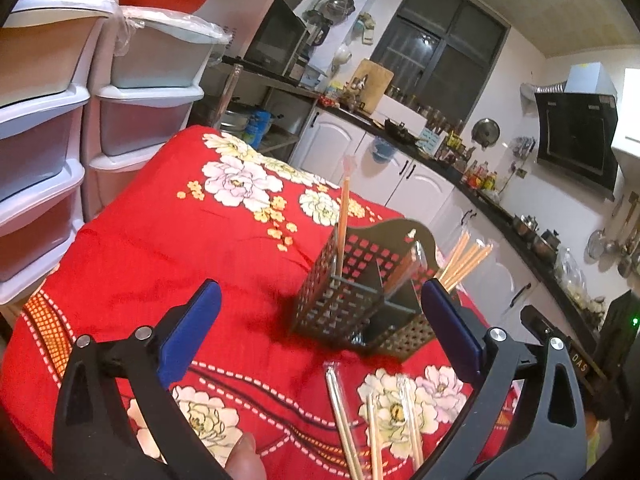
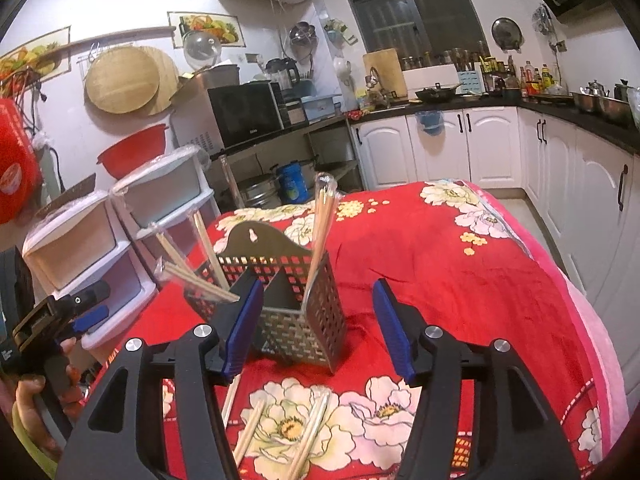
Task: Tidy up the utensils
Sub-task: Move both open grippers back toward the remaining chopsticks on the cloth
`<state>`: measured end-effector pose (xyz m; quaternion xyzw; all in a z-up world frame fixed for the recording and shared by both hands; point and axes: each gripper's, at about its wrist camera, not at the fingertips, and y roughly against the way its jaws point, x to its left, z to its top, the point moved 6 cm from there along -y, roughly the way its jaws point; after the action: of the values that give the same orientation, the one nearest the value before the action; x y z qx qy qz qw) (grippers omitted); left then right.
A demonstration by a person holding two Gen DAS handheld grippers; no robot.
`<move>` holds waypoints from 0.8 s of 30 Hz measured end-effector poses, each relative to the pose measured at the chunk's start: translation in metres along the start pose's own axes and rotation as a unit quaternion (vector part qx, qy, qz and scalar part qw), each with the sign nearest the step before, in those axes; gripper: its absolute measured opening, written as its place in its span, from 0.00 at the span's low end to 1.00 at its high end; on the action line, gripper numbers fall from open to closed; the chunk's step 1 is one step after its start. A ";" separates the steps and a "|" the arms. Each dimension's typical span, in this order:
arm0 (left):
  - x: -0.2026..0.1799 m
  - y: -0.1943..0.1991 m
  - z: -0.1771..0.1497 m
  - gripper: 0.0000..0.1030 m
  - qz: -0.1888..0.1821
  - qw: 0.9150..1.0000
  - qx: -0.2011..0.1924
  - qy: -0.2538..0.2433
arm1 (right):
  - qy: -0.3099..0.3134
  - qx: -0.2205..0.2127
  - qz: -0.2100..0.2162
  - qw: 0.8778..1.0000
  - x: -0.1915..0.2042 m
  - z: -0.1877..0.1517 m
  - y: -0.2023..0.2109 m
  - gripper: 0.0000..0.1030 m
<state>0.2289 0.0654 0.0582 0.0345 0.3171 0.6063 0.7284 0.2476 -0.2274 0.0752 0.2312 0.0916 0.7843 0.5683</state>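
A: Where is the utensil holder?

B: The dark perforated metal utensil holder [image 1: 360, 300] with divided compartments stands upright on the red floral tablecloth [image 1: 160, 240], near the table's middle. Its raised back plate with a hanging hole rises on one side.

A: And the chopsticks?

B: One wrapped pair of pale wooden chopsticks [image 1: 343, 216] stands nearly vertical in one end compartment, long axis up, plastic tip topmost. A bundle of pale wooden chopsticks [image 1: 464, 262], about four or five, leans out of the opposite end compartment, splayed away from the holder. The middle compartment's contents I cannot make out.

A: Any loose ones?

B: Three wrapped pairs of chopsticks [image 2: 280, 432] lie flat on the cloth in front of the holder, long axes running roughly toward it, close together.

A: The grippers?

B: The left gripper [image 1: 320, 300] has its blue-padded jaws spread wide, nothing between the pads; the holder sits beyond them. The right gripper [image 2: 318, 328] has its jaws apart too, less wide, pinching nothing. A hand [image 2: 28, 404] shows at the right view's edge, holding the left tool.

A: The room?

B: A kitchen: white cabinets [image 2: 440, 148], dark countertop, a black microwave [image 2: 244, 114], stacked plastic drawers [image 1: 40, 140], a dark window.
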 end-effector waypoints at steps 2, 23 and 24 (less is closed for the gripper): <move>0.000 0.000 -0.004 0.89 0.001 1.000 0.004 -0.002 | 0.003 0.007 0.000 1.000 0.001 -0.004 0.000 0.54; 0.007 -0.024 -0.059 0.89 0.003 0.997 0.076 -0.016 | 0.037 0.097 0.005 0.995 0.015 -0.055 -0.031 0.55; 0.009 -0.026 -0.062 0.89 0.006 0.997 0.081 -0.015 | 0.039 0.101 0.006 0.994 0.015 -0.057 -0.033 0.55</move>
<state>0.2207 0.0459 -0.0056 0.1047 0.3538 0.5822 0.7245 0.2446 -0.1951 0.0156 0.2573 0.1910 0.7828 0.5334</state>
